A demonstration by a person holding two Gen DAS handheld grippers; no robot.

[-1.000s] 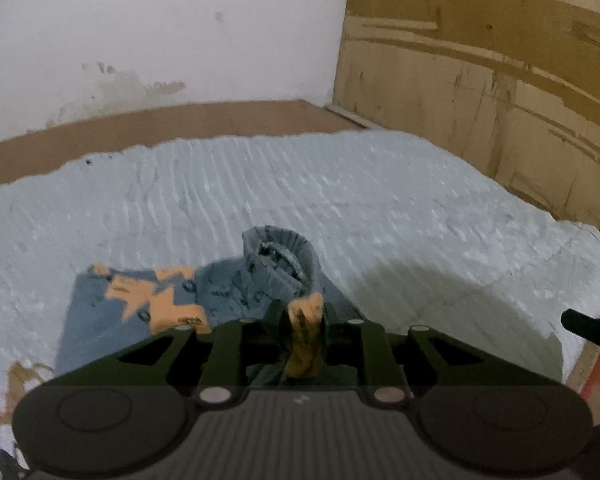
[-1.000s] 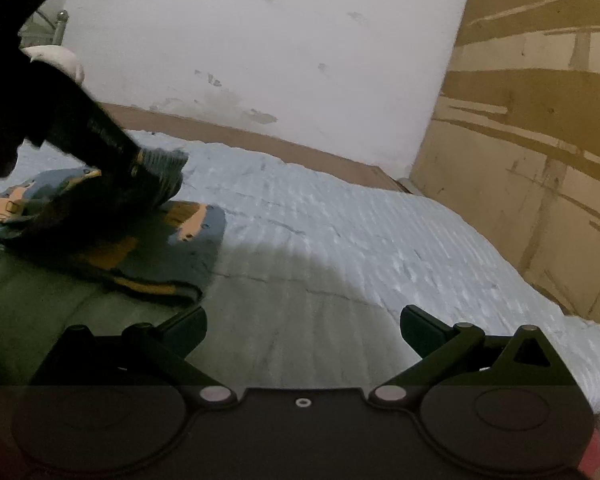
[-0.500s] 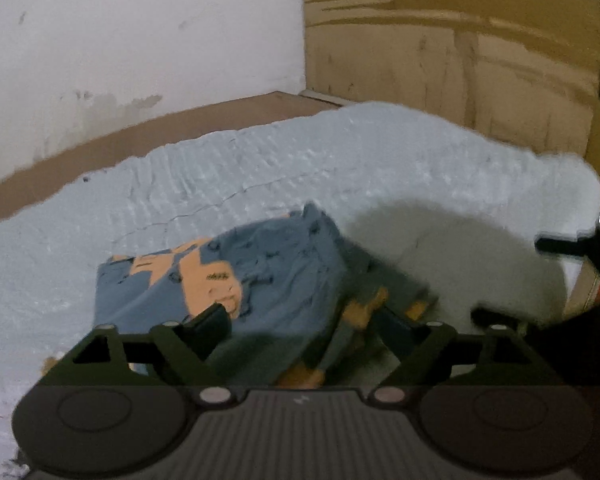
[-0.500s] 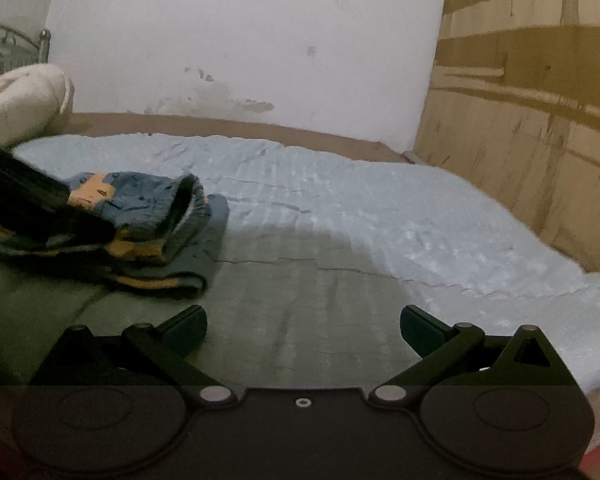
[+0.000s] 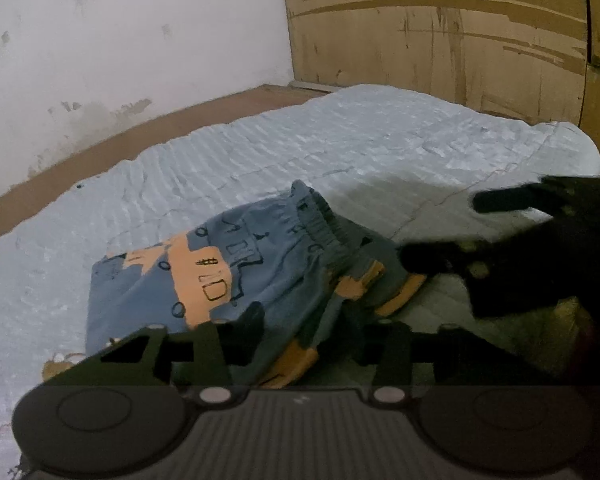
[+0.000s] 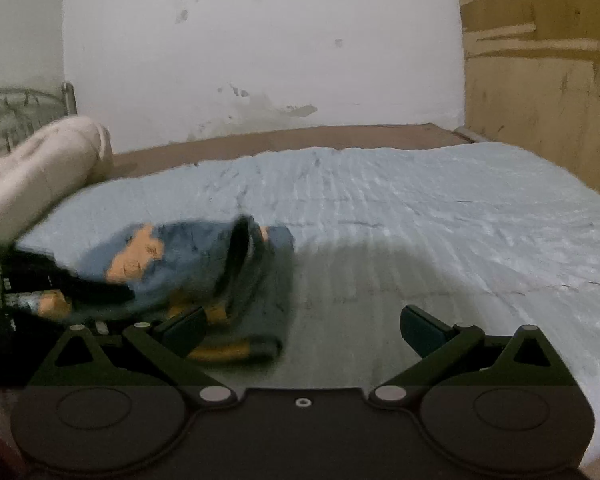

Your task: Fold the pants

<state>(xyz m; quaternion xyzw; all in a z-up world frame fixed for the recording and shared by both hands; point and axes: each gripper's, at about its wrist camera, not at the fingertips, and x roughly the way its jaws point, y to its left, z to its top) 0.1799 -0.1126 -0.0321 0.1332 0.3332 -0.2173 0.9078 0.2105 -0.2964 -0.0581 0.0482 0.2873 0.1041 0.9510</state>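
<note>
While the pants get their last tidy-up: both grippers sit low at the near side of the bed, one on each side of the bundle.

Left gripper (image 5: pixel 314 334): its jaws stand partly apart and have just been closing. The near edge of the pants (image 5: pixel 220 280) lies between them. I cannot tell if the pads press the cloth yet.

Why it sits there: I think it wants to pinch that near edge again, so the bundle can be pulled straight or folded one more time.

Right gripper (image 6: pixel 302 326): its jaws are wide apart and hold nothing. Only the bed cover shows between them.

Why it waits open: it looks ready to help, maybe to press the loose flap flat. Its left finger (image 6: pixel 182 330) is just in front of the bundle's corner.

Where the pants are: they lie folded in a small thick pile on the light blue bed cover (image 5: pixel 380 148). From the left gripper they are right ahead and a bit to its left. From the right gripper they are ahead and off to its left.

How the pile looks: blue with orange patches. The stretchy waistband (image 5: pixel 320 224) is on top, a bit puffed up, and some orange edges stick out on the side near the right gripper.

Further out: a rolled cream blanket (image 6: pixel 40 168) lies at the far left of the bed, and a white wall (image 6: pixel 260 40) and wooden boards (image 5: pixel 440 28) stand behind.
</note>
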